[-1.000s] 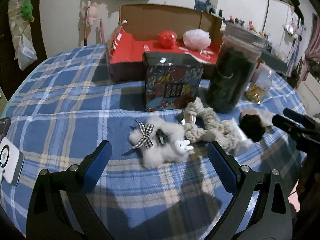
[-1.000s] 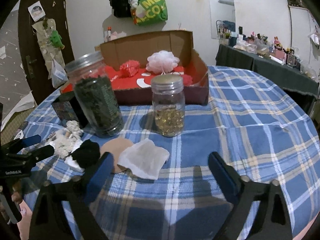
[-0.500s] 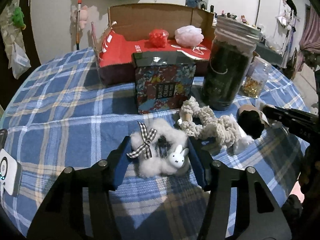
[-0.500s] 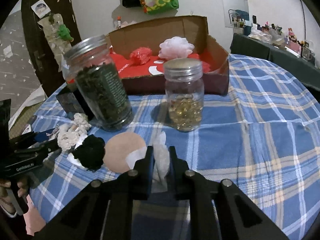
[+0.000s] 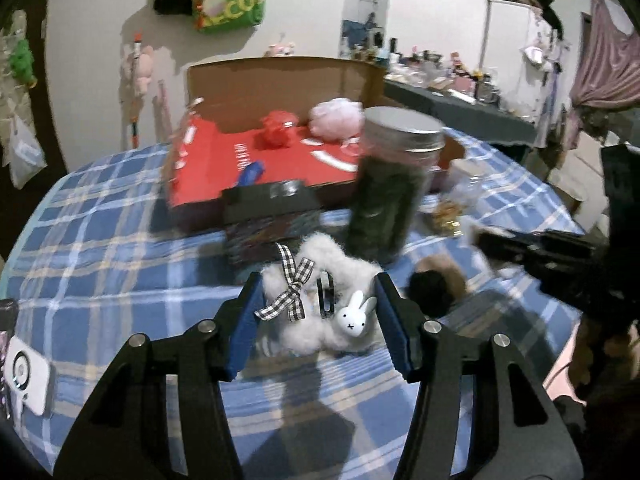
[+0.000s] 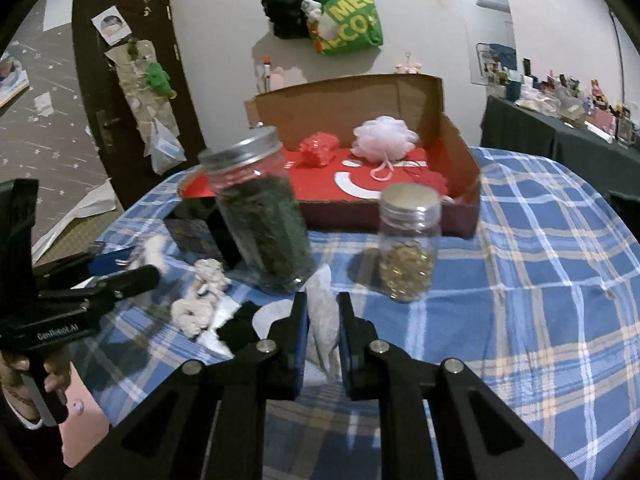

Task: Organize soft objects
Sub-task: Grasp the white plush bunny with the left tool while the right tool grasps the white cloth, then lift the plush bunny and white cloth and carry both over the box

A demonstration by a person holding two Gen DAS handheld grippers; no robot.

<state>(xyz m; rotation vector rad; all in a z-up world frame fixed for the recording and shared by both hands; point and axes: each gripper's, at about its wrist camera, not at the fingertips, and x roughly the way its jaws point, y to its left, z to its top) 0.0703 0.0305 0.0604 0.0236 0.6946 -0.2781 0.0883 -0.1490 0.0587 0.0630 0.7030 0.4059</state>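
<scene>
My left gripper [image 5: 318, 292] is shut on a white fluffy scrunchie [image 5: 320, 300] with a checked bow and a small rabbit charm, lifted above the blue plaid tablecloth [image 5: 100, 248]. My right gripper [image 6: 322, 304] is shut on a white cloth pad [image 6: 322, 320] and holds it above the table. The open cardboard box [image 6: 460, 168] with a red lining stands at the back and holds a red pom [image 6: 320, 148] and a pink bath puff [image 6: 386, 138]. A knitted rope toy [image 6: 198, 300] and a black fluffy item [image 5: 428, 292] lie on the table.
A tall jar of dark green leaves [image 6: 260, 220] and a small jar of golden capsules [image 6: 408, 248] stand before the box. A dark patterned tin [image 5: 272, 220] is beside the tall jar. A round beige pad [image 6: 272, 316] lies by my right gripper. A phone [image 5: 24, 368] lies at the left edge.
Both grippers have closed, the left on the scrunchie and the right on the white cloth pad, and both have lifted their items off the table toward the box.
</scene>
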